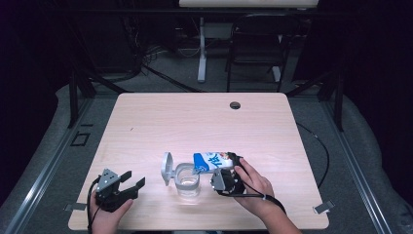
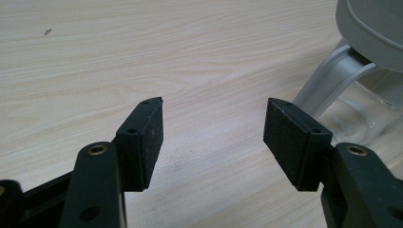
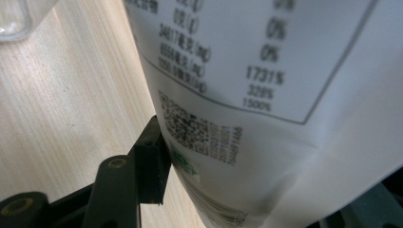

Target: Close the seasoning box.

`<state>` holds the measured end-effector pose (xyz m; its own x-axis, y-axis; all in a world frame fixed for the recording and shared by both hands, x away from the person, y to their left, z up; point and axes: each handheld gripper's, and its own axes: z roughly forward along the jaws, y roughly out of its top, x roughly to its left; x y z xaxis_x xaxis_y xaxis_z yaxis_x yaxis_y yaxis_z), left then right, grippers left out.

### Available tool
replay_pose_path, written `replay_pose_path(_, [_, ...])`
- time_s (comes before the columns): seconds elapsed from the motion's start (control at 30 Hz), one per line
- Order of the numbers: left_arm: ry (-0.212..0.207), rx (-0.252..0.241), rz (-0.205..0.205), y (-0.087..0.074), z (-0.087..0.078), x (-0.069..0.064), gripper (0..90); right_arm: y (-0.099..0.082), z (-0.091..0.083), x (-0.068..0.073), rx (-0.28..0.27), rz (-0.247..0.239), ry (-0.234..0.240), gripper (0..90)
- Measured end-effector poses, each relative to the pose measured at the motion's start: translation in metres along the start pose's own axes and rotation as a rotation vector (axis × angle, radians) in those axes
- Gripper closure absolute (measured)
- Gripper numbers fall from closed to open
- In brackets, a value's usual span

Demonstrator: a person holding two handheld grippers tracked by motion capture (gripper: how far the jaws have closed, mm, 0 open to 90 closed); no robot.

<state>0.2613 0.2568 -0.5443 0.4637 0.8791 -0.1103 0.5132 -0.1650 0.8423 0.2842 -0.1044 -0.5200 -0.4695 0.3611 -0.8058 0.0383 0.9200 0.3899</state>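
Now the blue-and-white pouch (image 1: pixel 210 161) hangs tipped over the clear container (image 1: pixel 187 181), whose grey lid (image 1: pixel 167 168) stands flipped open at its left. The right gripper (image 1: pixel 229 176) clamps the pouch between its jaws. Near the desk's (image 1: pixel 146 122) front-left edge, the left gripper (image 1: pixel 130 179) rests with jaws spread wide, nothing between them.

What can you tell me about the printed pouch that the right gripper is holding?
The pouch is a soft white and blue packet, glossy like plastic film. It is held tipped on its side, its open end over the clear container. The right gripper clamps it near its base. In the right gripper view its white back bears a nutrition table, a QR code and a barcode, and one jaw pad presses its edge. It hangs above the table.
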Motion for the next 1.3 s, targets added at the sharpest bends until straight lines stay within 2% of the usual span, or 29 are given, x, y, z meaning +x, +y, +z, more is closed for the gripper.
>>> replay_pose_path(0.03, [0.001, -0.001, -0.001, 0.0002, -0.0003, 0.0003, 39.0, 0.0005, 0.0001, 0.0002, 0.015, -0.008, -0.006, 43.8])
replay_pose_path(0.23, [0.002, 0.0, -0.002, -0.0002, -0.0005, 0.0002, 39.0, 0.0001, 0.0017, 0.0, 0.021, -0.007, -0.018, 43.8])
replay_pose_path(0.4, [0.002, 0.002, -0.004, -0.0001, -0.0016, 0.0007, 39.0, 0.0002, 0.0025, 0.0012, 0.046, -0.045, -0.035, 43.8])
replay_pose_path(0.47, [0.004, 0.007, -0.004, 0.0002, -0.0022, 0.0012, 39.0, -0.0001, 0.0037, 0.0029, 0.037, -0.052, -0.039, 43.8])
replay_pose_path(0.67, [0.005, 0.001, -0.005, -0.0002, -0.0026, 0.0019, 39.0, 0.0008, 0.0057, 0.0062, 0.025, -0.071, -0.032, 43.9])
replay_pose_path(0.7, [0.006, 0.0, -0.005, -0.0002, -0.003, 0.002, 39.0, 0.002, 0.0051, 0.0064, 0.04, -0.092, -0.038, 43.9])
replay_pose_path(0.9, [0.01, 0.003, -0.008, 0.0003, -0.0054, 0.0033, 39.0, 0.0042, 0.0046, 0.0061, 0.042, -0.111, -0.04, 43.9])
replay_pose_path(1.03, [0.01, -0.004, -0.01, -0.0004, -0.0054, 0.0038, 39.1, 0.0053, 0.0046, 0.0064, 0.036, -0.117, -0.033, 43.9])
replay_pose_path(1.13, [0.01, -0.006, -0.009, -0.0002, -0.0059, 0.0039, 39.4, 0.0069, 0.0043, 0.008, 0.031, -0.146, -0.025, 43.9])
replay_pose_path(1.3, [0.01, -0.007, -0.007, -0.0002, -0.0061, 0.0035, 39.3, 0.0086, 0.0043, 0.0086, 0.029, -0.159, -0.017, 43.9])
